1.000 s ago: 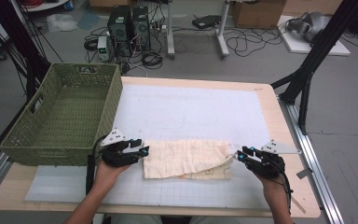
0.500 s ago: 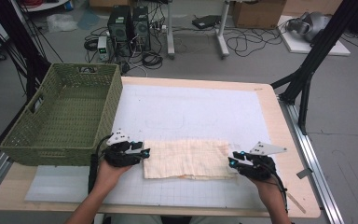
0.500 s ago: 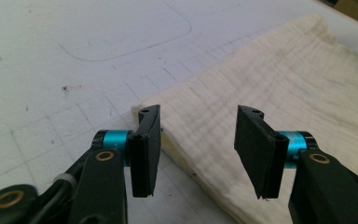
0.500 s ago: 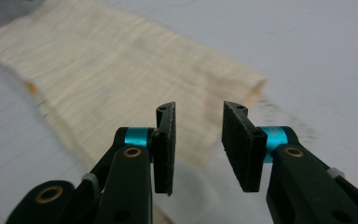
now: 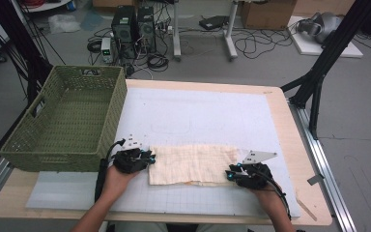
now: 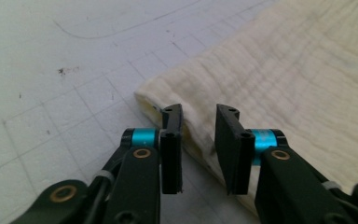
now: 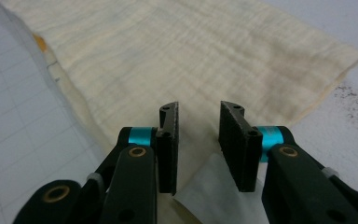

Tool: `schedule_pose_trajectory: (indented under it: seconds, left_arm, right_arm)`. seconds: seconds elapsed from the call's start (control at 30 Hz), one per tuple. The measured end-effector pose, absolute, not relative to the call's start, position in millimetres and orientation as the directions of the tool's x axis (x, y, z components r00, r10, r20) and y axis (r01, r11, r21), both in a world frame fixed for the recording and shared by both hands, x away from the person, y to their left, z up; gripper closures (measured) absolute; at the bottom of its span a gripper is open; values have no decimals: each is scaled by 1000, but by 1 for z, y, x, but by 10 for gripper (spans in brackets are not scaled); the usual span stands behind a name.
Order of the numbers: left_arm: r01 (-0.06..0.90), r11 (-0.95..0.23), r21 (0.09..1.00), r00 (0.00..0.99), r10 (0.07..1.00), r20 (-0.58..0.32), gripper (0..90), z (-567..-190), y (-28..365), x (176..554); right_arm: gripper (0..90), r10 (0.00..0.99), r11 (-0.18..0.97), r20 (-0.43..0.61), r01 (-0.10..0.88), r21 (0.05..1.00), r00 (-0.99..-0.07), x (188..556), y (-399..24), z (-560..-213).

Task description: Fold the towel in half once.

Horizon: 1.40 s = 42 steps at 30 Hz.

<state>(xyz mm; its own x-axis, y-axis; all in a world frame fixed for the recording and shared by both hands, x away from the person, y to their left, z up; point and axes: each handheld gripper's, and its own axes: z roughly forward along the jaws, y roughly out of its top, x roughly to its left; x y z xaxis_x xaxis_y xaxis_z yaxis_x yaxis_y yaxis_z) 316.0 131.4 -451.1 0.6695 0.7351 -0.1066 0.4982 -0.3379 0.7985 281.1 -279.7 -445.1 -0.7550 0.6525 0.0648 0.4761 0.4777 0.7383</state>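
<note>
At the far left of the table (image 5: 183,94) stands my green wicker basket (image 5: 67,121), hard against the left edge, with nothing visible inside it. Just to its right my left gripper (image 5: 149,158) sits at the left end of the cream cloth (image 5: 193,163), which lies folded into a long strip near the front edge of the table, on the white gridded mat (image 5: 198,116). In the left gripper view the jaws have just been closing, yet there is a gap between the pads (image 6: 172,140) and the folded edge of the cloth (image 6: 279,84) lies between them, so I am not pinching it yet. At the right end, my right gripper (image 5: 229,174) has its jaws apart too, also narrowing, with the cloth's (image 7: 191,60) hem and a white label (image 7: 209,191) under them.

To do this well, I judge I should get both pad pairs low enough to take every layer of the fold, close both sides together, and lift evenly so the strip does not fall open.

For room: the mat beyond the cloth is bare up to the far edge, so I can swing forward freely. On the left the basket wall stands near my hand, and the front edge lies just behind my wrists.
</note>
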Motion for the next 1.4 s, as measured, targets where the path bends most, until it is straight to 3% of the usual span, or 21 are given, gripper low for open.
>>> schedule_pose_trajectory:
  seconds: [0.07, 0.17, 0.73, 0.8, 0.87, 1.0, 1.13, 1.4]
  left_arm:
    - [484, -354, 800, 674, 734, -83, 835, -451, 129, 315]
    - [463, -371, 805, 676, 735, -50, 857, -449, 127, 315]
    - [462, -306, 832, 669, 736, -101, 857, -445, 135, 317]
    - [462, -310, 831, 672, 734, -99, 857, -445, 134, 317]
    - [461, -311, 831, 673, 733, -99, 856, -445, 135, 317]
    - [462, -305, 833, 670, 735, -102, 855, -445, 135, 317]
    - [462, -300, 835, 670, 735, -107, 853, -446, 136, 317]
    - [467, -284, 838, 667, 735, -123, 852, -445, 138, 318]
  right_arm:
    - [761, 653, 482, 62, 477, 735, -755, 281, -279, -445]
    - [878, 642, 498, 51, 466, 731, -765, 279, -278, -444]
    - [889, 591, 456, 83, 417, 786, -802, 268, -286, -427]
    - [691, 568, 457, 97, 411, 789, -817, 269, -284, -428]
    - [680, 536, 479, 106, 405, 779, -838, 269, -277, -432]
    - [718, 495, 531, 94, 387, 754, -864, 269, -264, -439]
    - [874, 498, 550, 85, 390, 738, -863, 271, -260, -443]
    - [896, 471, 510, 120, 381, 772, -874, 268, -264, -437]
